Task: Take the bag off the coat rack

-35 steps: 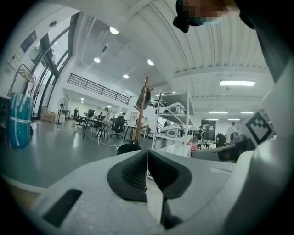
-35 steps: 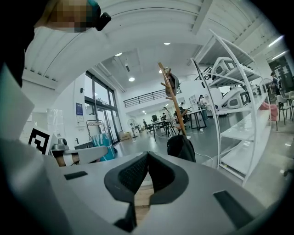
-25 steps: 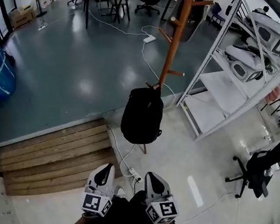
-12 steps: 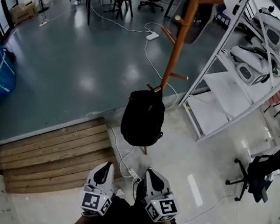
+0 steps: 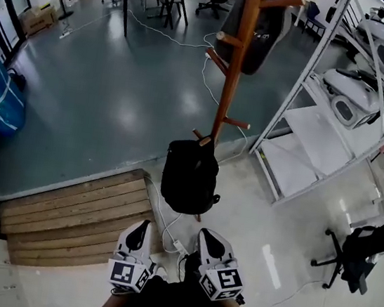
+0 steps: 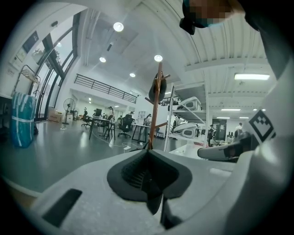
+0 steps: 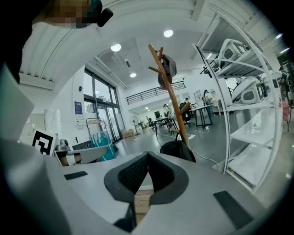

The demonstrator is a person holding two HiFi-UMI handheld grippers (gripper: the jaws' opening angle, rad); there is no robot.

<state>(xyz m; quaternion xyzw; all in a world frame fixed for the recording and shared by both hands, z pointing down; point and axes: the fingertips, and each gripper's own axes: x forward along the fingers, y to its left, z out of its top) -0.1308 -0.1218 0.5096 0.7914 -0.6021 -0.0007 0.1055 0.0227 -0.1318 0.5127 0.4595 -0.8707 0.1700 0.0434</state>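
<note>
**A:** Start on the left. How does the left gripper (image 5: 140,229) stand?

**B:** Its jaws are pressed together with nothing between them. It is held low in front of the person and points ahead. A wooden plank step (image 5: 73,214) lies off to its left.

**A:** And the bag?

**B:** The black fabric backpack (image 5: 189,176) hangs by its top loop from a low peg of the brown wooden coat rack (image 5: 232,70). It is ahead of both pairs of jaws, between their two lines, and touches neither. Its long axis runs straight down from the peg, with the loop at the top. In the left gripper view the rack's pole rises right over the closed jaws, which mostly hide the backpack.

**A:** The right gripper (image 5: 212,239)?

**B:** It is also closed tight and empty. Its own view shows the backpack beyond the tips, just right of the jaw line. I'd judge the right one a shade nearer, though there's little in it. White metal shelving (image 5: 339,113) stands further right.

**A:** What differs from a second ago?

**B:** The rack and backpack now sit closer to the jaws, so the gap ahead has shrunk. Both pairs of jaws were shut then too.

**A:** What does the next move turn on?

**B:** Probably on opening one pair of jaws and reaching the loop at the peg, so it can be lifted up and off.
</note>
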